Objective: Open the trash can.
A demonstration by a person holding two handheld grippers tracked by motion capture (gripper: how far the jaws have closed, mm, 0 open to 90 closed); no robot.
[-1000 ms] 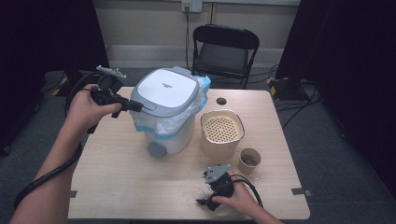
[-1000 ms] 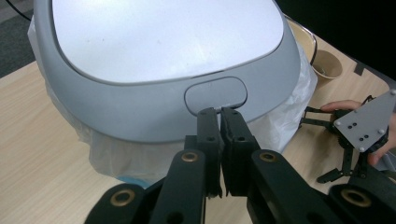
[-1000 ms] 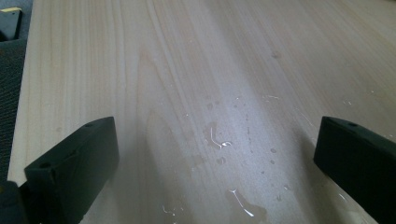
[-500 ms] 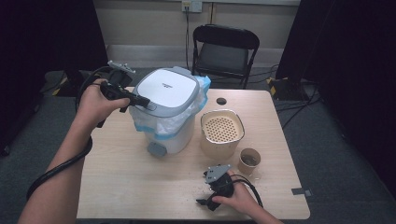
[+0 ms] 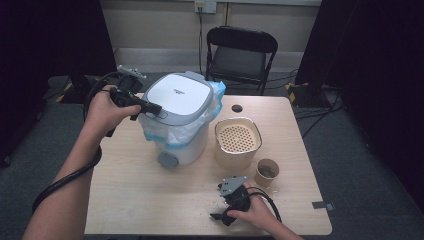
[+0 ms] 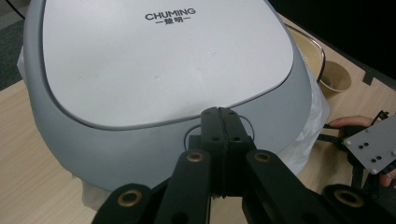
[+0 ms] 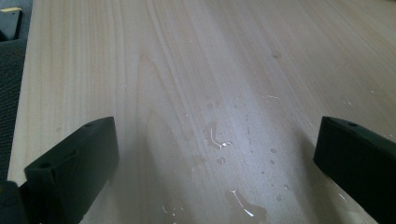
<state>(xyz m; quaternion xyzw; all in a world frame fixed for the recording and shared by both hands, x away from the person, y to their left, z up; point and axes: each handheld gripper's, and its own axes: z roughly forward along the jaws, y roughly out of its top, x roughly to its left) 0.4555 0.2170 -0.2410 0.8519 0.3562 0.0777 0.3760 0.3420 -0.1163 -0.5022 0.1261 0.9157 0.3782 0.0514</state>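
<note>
The lidded bin (image 5: 182,117) stands on the table (image 5: 125,185) left of centre, lined with a white bag (image 5: 200,127), its grey-rimmed lid (image 6: 154,70) down. The left gripper (image 5: 155,108) has its jaws pressed together, empty, with the tips resting on or just over a small ring-marked button (image 6: 219,135) on the lid's front rim, on the side of the bin away from the perforated tub (image 5: 238,142). If the push lands off that mark, the closed tips could skid down the sloping grey rim and the lid would stay shut; a hard sideways shove might slide the light bin toward the tub, or catch the loose bag edge below the rim. The right gripper (image 5: 225,212) lies on the table well in front of the bin, jaws spread wide over wet spots (image 7: 219,140), too far off to steady the bin; a paper cup (image 5: 266,172) stands beyond the tub. Against the earlier frames, the left hand (image 5: 102,111) has travelled from clear of the bin's far-left side up to its rim, while the right hand (image 5: 255,216) has kept its place.
</note>
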